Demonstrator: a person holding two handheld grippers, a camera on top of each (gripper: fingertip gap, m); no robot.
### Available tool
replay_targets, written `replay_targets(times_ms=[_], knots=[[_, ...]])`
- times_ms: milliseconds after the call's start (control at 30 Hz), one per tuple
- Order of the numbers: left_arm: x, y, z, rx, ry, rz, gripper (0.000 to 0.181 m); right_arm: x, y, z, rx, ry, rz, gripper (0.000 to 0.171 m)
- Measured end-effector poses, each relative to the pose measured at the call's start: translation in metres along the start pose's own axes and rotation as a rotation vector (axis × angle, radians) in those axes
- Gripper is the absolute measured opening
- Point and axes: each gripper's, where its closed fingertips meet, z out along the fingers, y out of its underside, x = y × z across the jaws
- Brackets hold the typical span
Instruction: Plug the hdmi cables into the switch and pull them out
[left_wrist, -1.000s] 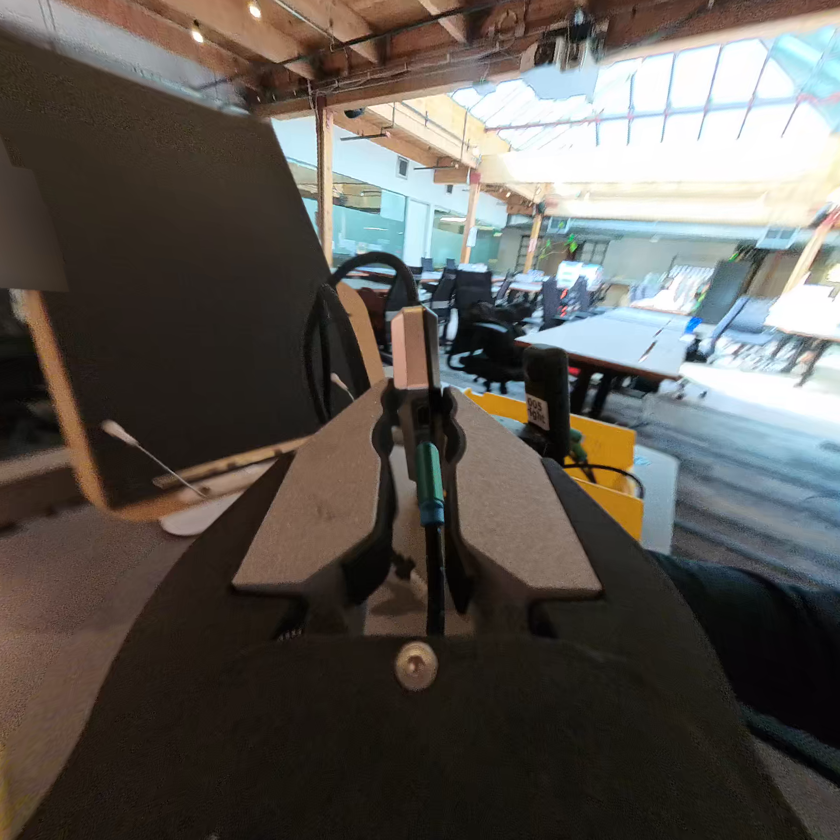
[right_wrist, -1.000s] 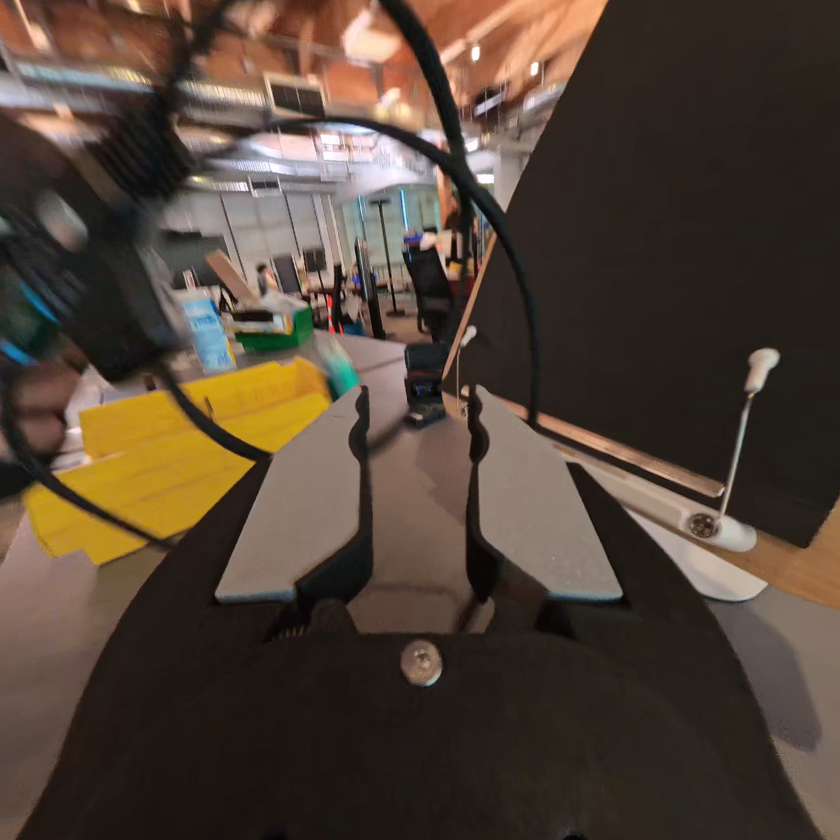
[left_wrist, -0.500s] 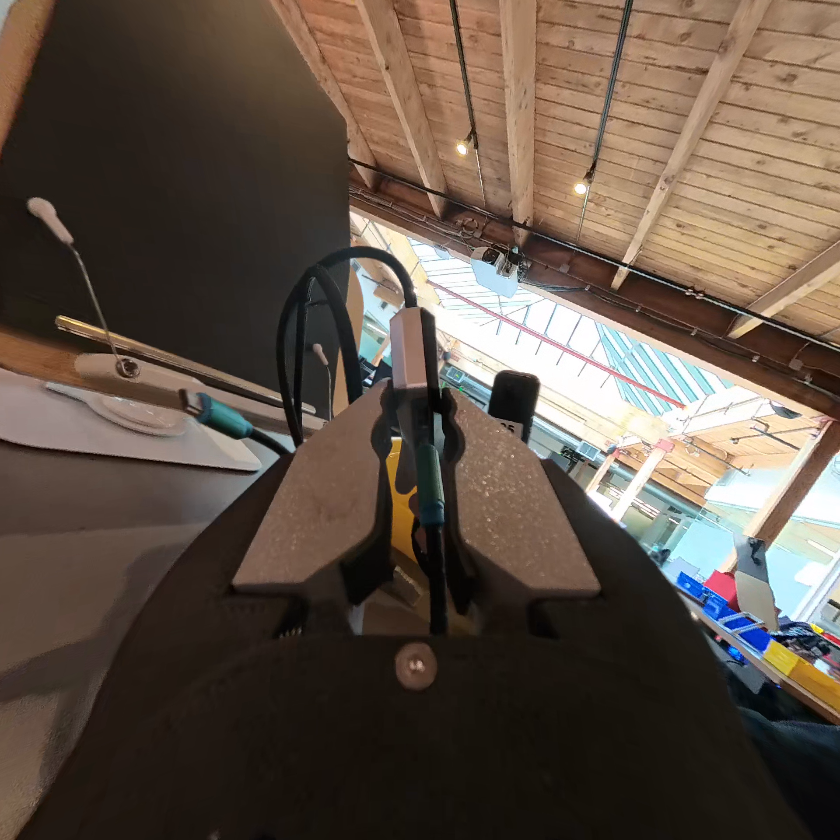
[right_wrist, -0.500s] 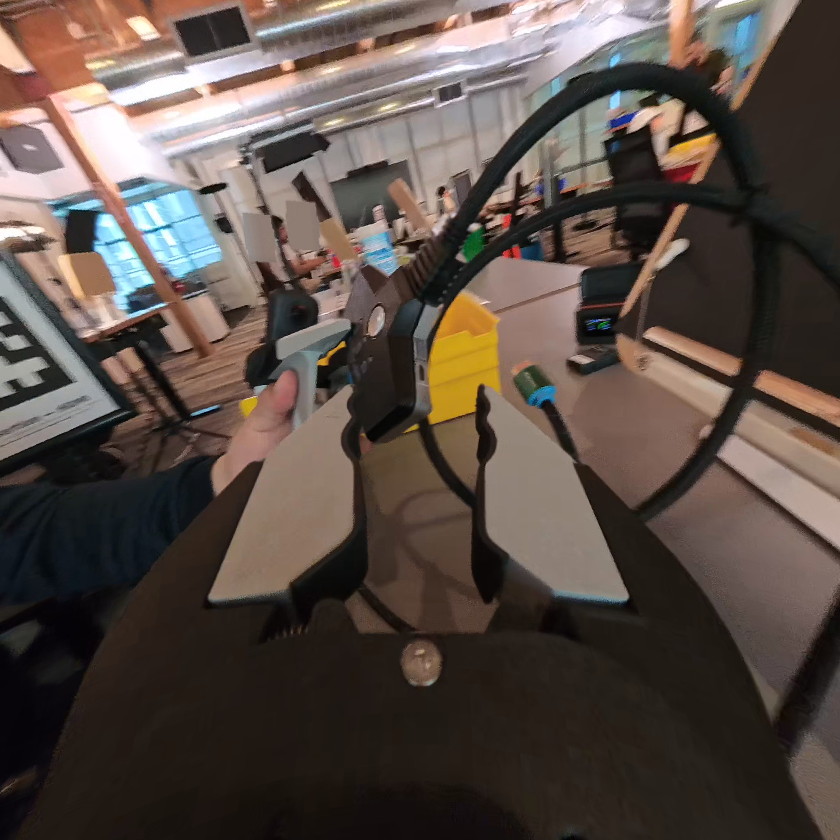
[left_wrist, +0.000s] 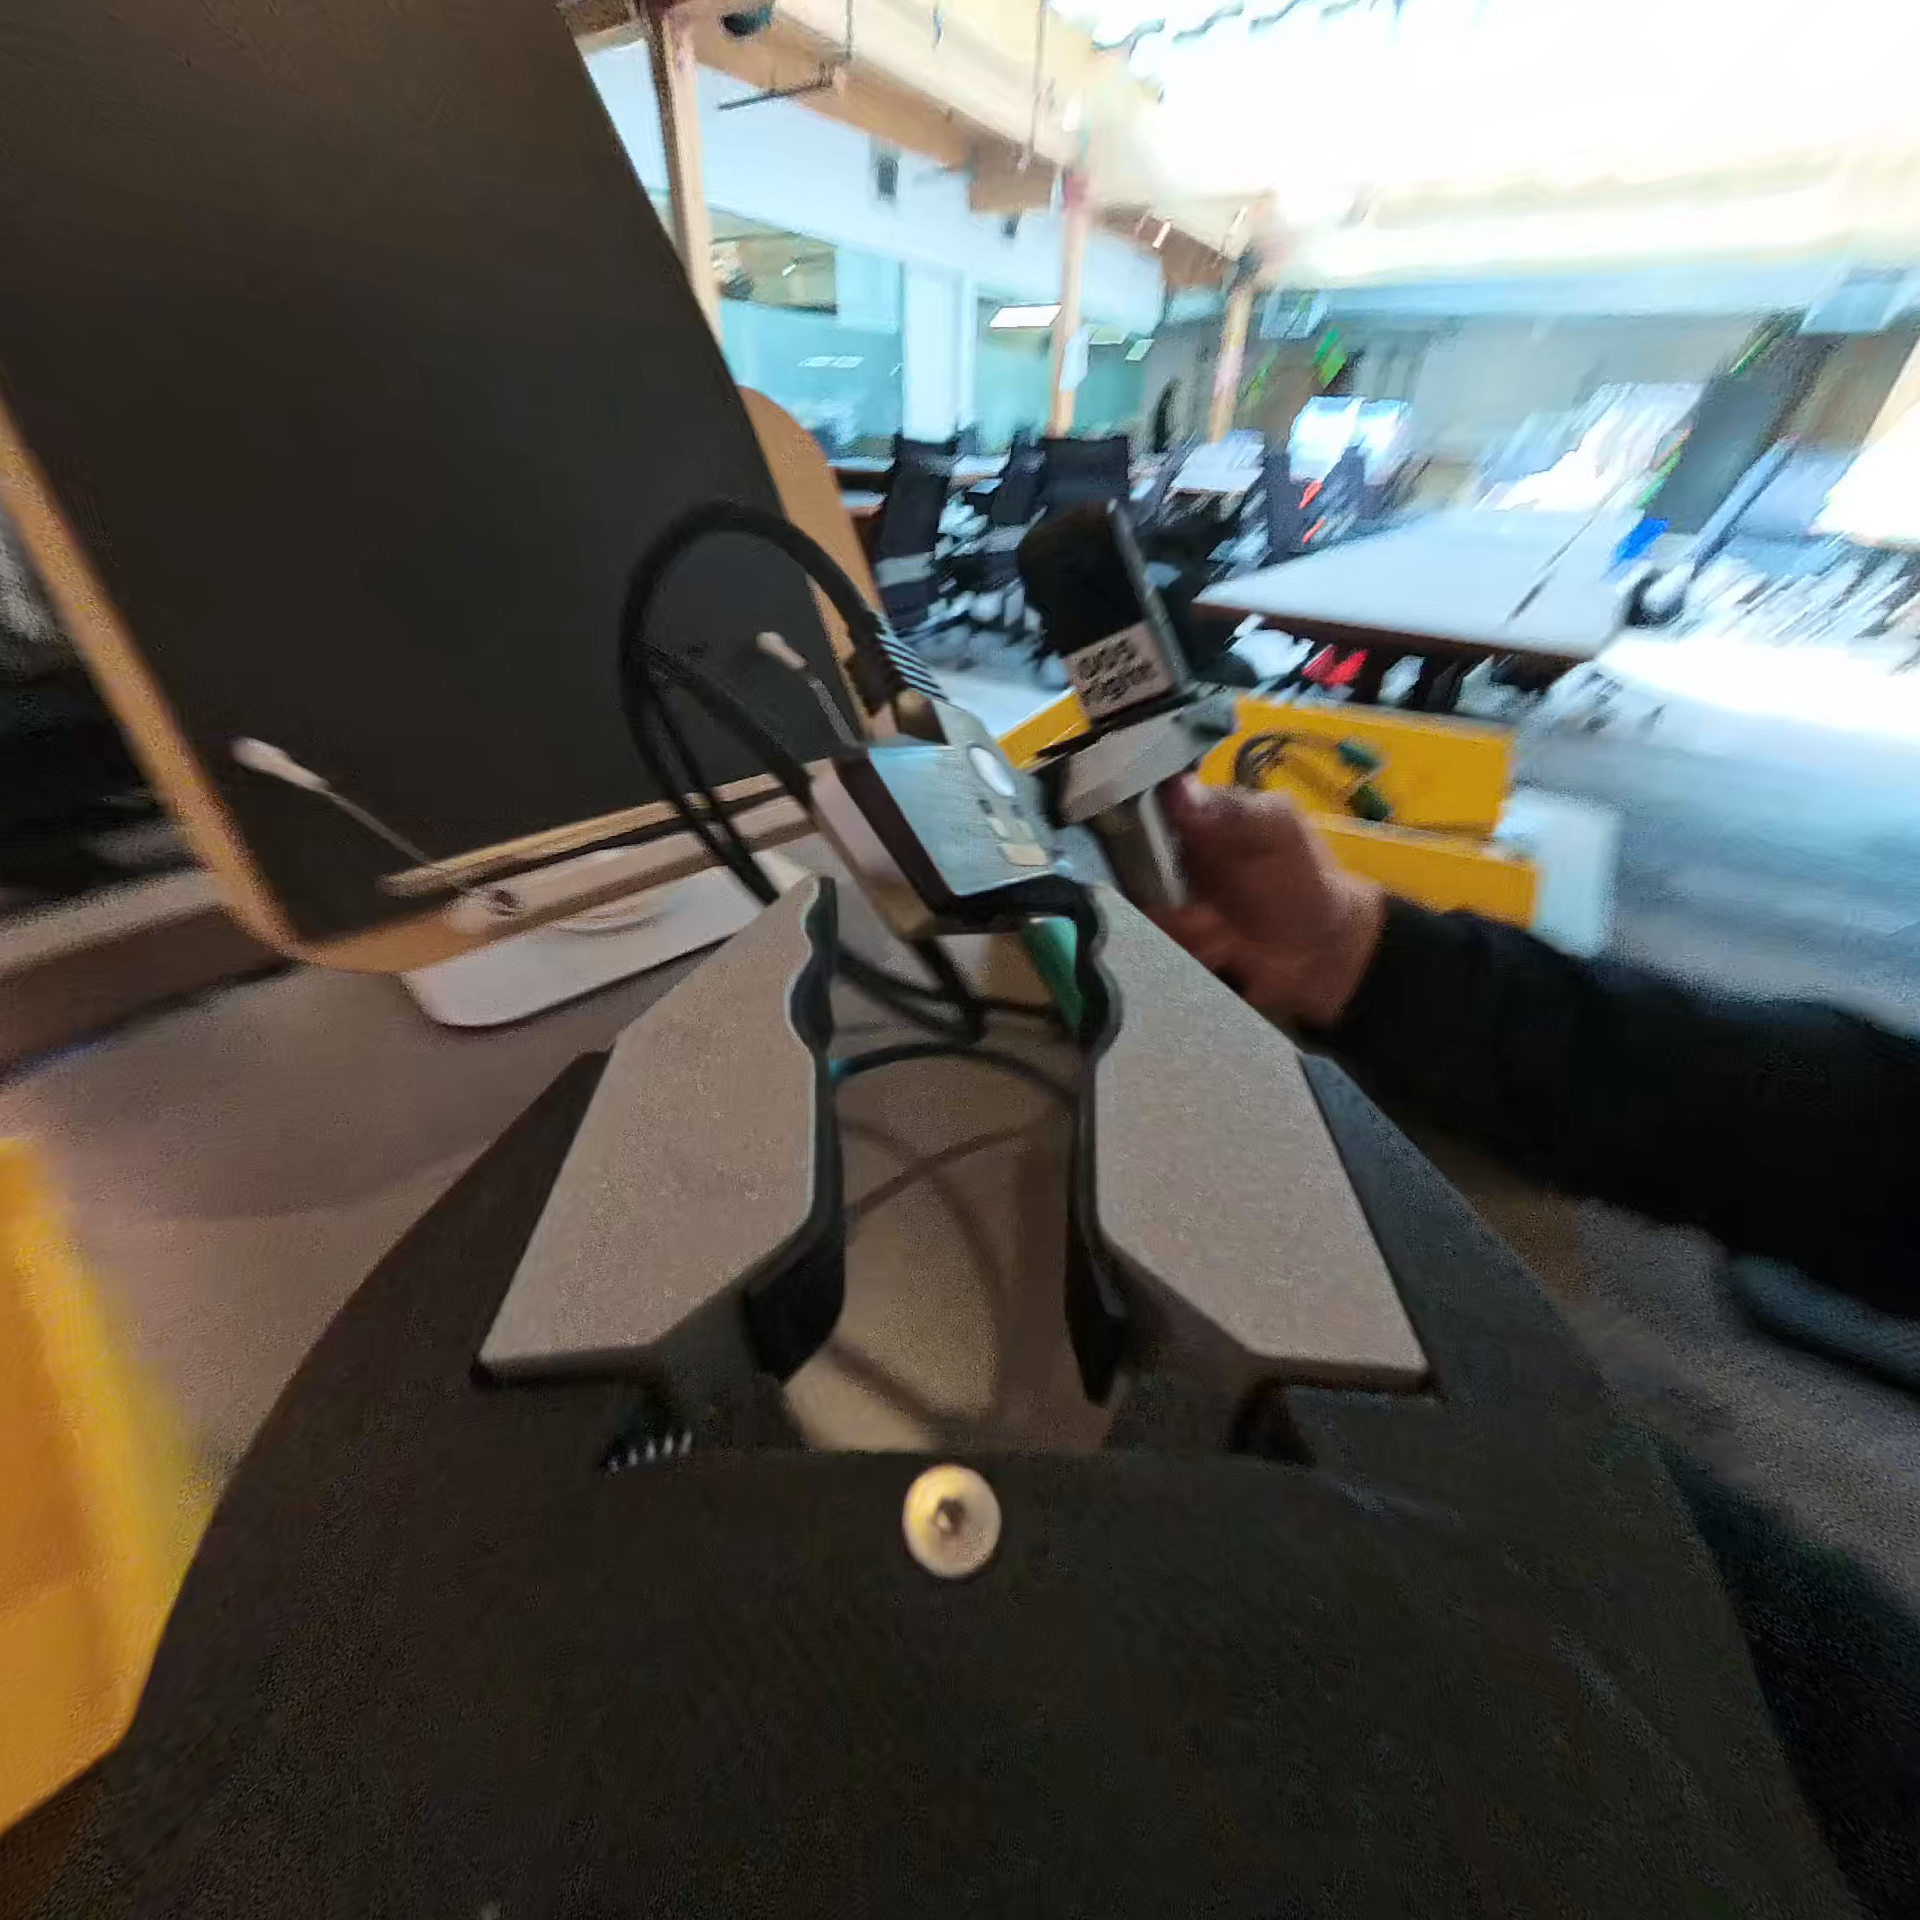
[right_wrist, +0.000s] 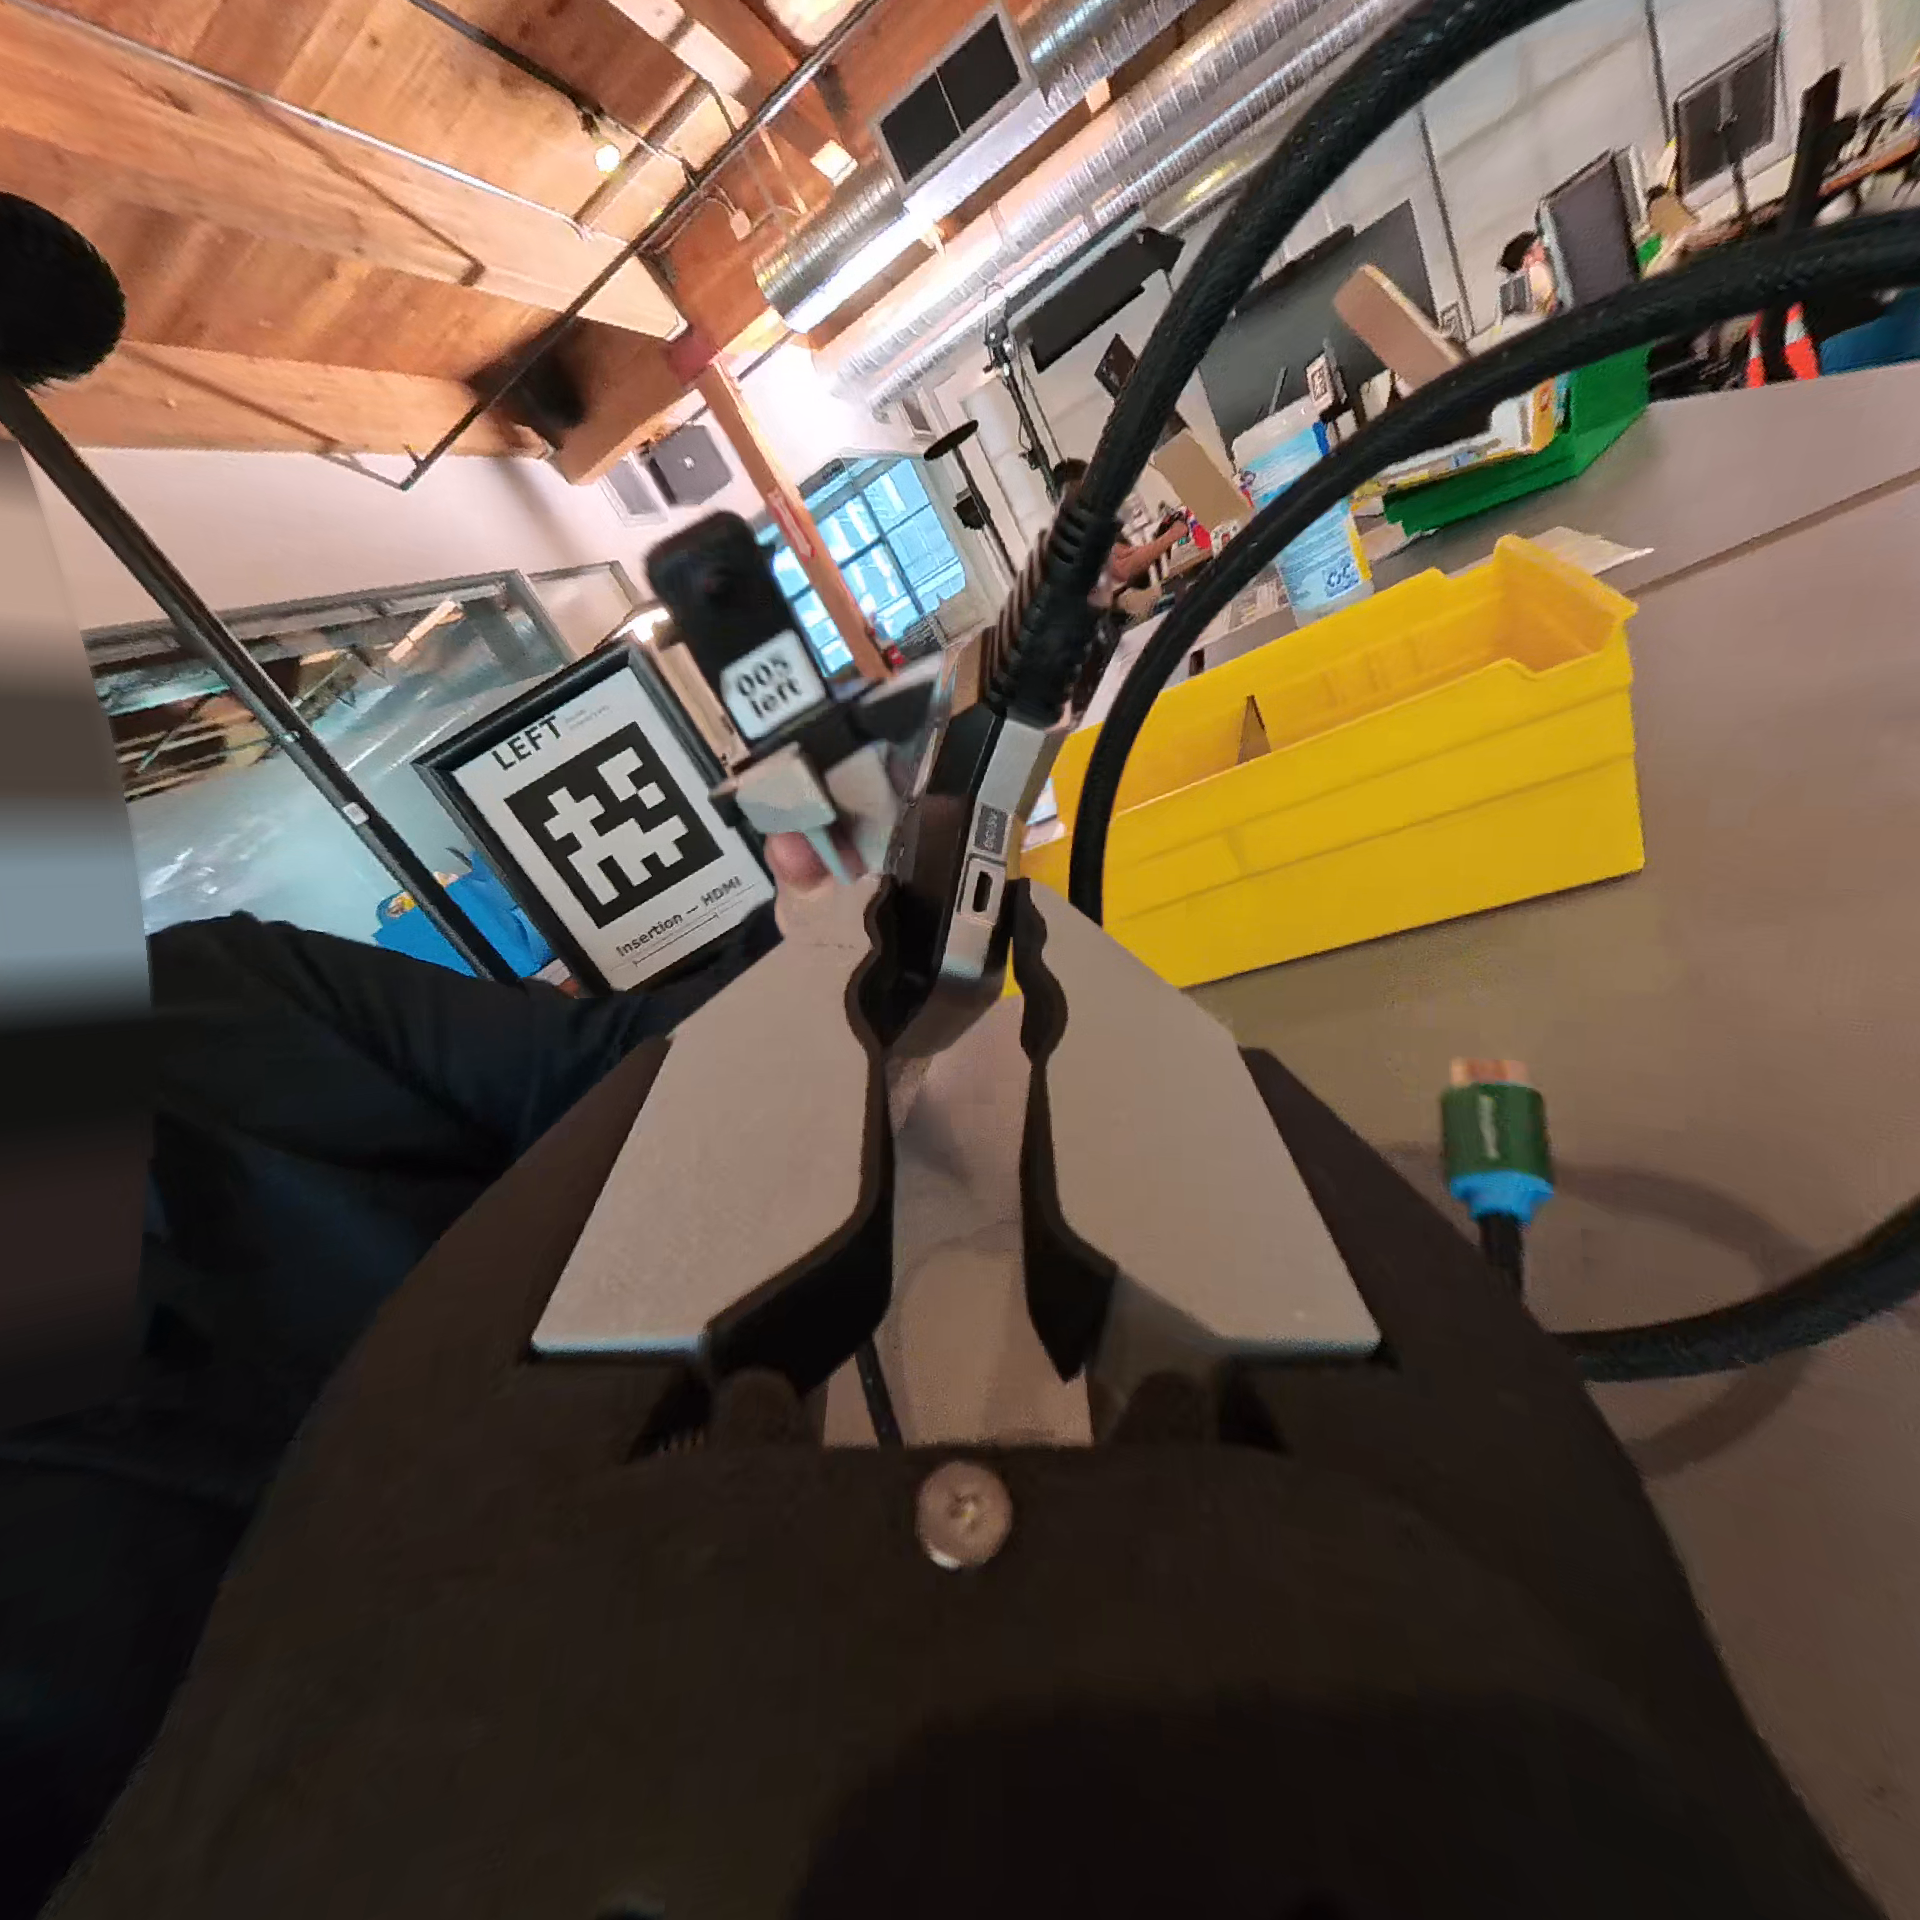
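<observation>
1. Silver-edged switch (right_wrist: 977, 894) aloft at centre, pinched btwn tips of right gripper (right_wrist: 951, 935), jaws narrowed onto it; black braided cable (right_wrist: 1049, 623) plugged in up top.
2. Wide-spread left gripper (left_wrist: 956, 914), holding nothing, tips just below switch.
3. Likely step: steadying switch for plug-in. Nxt: fetching green plug (right_wrist: 1491, 1143) lying right on table (right_wrist: 1714, 1039), lining up w/ open port.

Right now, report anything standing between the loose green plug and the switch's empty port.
The right gripper, holding the switch, is itself in the way: the empty port faces back between its fingers, and the green plug lies on the table outside them.
</observation>
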Motion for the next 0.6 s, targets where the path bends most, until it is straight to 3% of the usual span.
replay_targets(times_ms=[100, 233, 467, 567, 600], knots=[[-0.013, -0.002, -0.02, -0.139, -0.121, 0.296, 0.057, -0.007, 0.007, 0.001, -0.029, -0.043, 0.04, 0.019], [-0.014, 0.016, -0.027, -0.349, -0.129, 0.648, 0.072, -0.019, 0.012, 0.004, -0.052, -0.12, 0.088, 0.019], [-0.004, 0.031, -0.006, -0.373, -0.244, 1.241, 0.062, -0.014, 0.032, 0.01, -0.134, -0.173, 0.242, 0.019], [0.002, 0.044, 0.004, -0.364, -0.249, 1.473, 0.047, -0.018, 0.043, 0.013, -0.184, -0.224, 0.317, 0.019], [0.006, 0.044, 0.008, -0.335, -0.255, 1.535, 0.034, -0.017, 0.048, 0.014, -0.207, -0.218, 0.325, 0.019]])
